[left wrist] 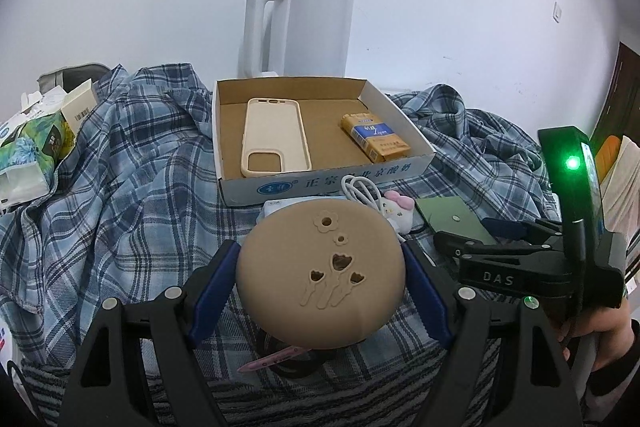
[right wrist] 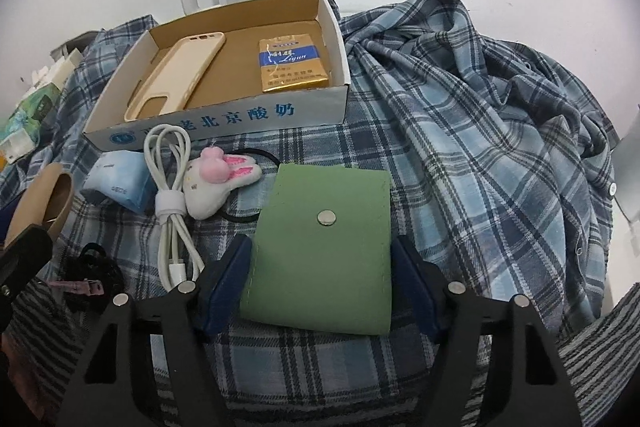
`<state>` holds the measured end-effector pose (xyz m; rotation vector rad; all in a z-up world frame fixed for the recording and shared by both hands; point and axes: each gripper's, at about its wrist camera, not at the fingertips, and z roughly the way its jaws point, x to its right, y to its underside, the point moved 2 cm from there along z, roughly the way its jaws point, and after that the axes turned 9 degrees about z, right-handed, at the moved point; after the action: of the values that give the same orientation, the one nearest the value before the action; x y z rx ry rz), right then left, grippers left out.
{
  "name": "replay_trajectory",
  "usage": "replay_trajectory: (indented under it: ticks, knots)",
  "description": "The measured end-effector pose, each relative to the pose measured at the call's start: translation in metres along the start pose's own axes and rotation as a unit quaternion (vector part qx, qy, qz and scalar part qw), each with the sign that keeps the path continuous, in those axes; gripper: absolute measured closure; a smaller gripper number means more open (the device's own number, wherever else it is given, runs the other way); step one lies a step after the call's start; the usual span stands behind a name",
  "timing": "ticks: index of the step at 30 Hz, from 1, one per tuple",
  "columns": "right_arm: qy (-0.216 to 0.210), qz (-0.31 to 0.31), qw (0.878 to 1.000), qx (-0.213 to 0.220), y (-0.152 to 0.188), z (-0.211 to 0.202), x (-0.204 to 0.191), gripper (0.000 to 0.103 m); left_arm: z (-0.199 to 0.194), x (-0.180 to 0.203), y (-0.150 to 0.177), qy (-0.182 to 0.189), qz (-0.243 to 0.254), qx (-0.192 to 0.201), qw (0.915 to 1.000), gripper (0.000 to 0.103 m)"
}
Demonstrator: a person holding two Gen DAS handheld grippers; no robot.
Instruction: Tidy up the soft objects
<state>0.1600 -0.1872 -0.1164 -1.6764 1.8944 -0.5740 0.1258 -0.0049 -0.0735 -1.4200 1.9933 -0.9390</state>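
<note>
Pouch (right wrist: 320,251), green felt with a metal snap, lies flat on the plaid shirt (right wrist: 480,147) near the bed's front edge, between the right gripper (right wrist: 320,283) pads; pads sit at its side edges, contact unclear, so grip cannot be told. Left gripper (left wrist: 320,291) is clamped on a tan round silicone case (left wrist: 320,267) with flower cutouts, lifted above the shirt. Pink hair clip (right wrist: 80,286) lies on the striped blanket at the front left. Behind the pouch: white coiled cable (right wrist: 172,203), bunny plush (right wrist: 216,187) on a black hair tie (right wrist: 260,155), blue tissue pack (right wrist: 120,183). Further back, cardboard tray (right wrist: 224,119) holds a beige phone case (right wrist: 176,75) left, cigarette pack (right wrist: 290,65) right. White kettle (left wrist: 298,31) stands by the wall behind the tray. Cartons at far left.
</note>
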Motion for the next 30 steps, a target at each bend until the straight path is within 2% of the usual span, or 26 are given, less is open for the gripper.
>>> replay_trajectory:
  ticks: [3,6,9,13,20,26,29,30]
  knots:
    - [0.004,-0.008,1.0,0.027,0.0,-0.013,0.002,0.033,-0.001,0.0,0.0,-0.001,0.0,0.002,1.0,0.021]
    - [0.013,-0.035,0.996,0.077,0.003,-0.036,0.001,0.033,-0.002,0.0,0.0,-0.002,0.001,0.006,1.0,0.021]
    - [-0.005,-0.045,0.991,0.125,0.008,-0.056,0.003,0.033,-0.004,0.001,0.0,-0.003,0.003,0.008,1.0,0.021]
    - [-0.027,-0.044,0.985,0.166,0.011,-0.072,0.004,0.033,-0.004,0.002,-0.001,-0.004,0.004,0.01,0.9999,0.021]
    - [-0.032,-0.052,0.982,0.178,0.011,-0.078,-0.004,0.033,-0.008,0.002,-0.002,-0.008,0.007,0.018,0.9998,0.021]
    - [-0.053,-0.042,0.981,0.183,0.008,-0.087,-0.006,0.033,-0.025,0.011,-0.008,-0.058,0.025,0.039,0.9973,0.021]
    - [-0.072,-0.055,0.977,0.195,-0.003,-0.104,-0.018,0.033,-0.045,0.007,-0.025,-0.028,-0.004,0.056,0.998,0.021]
    - [-0.073,-0.064,0.974,0.206,-0.009,-0.112,-0.022,0.033,-0.052,0.007,-0.032,-0.03,-0.001,0.063,0.9976,0.021]
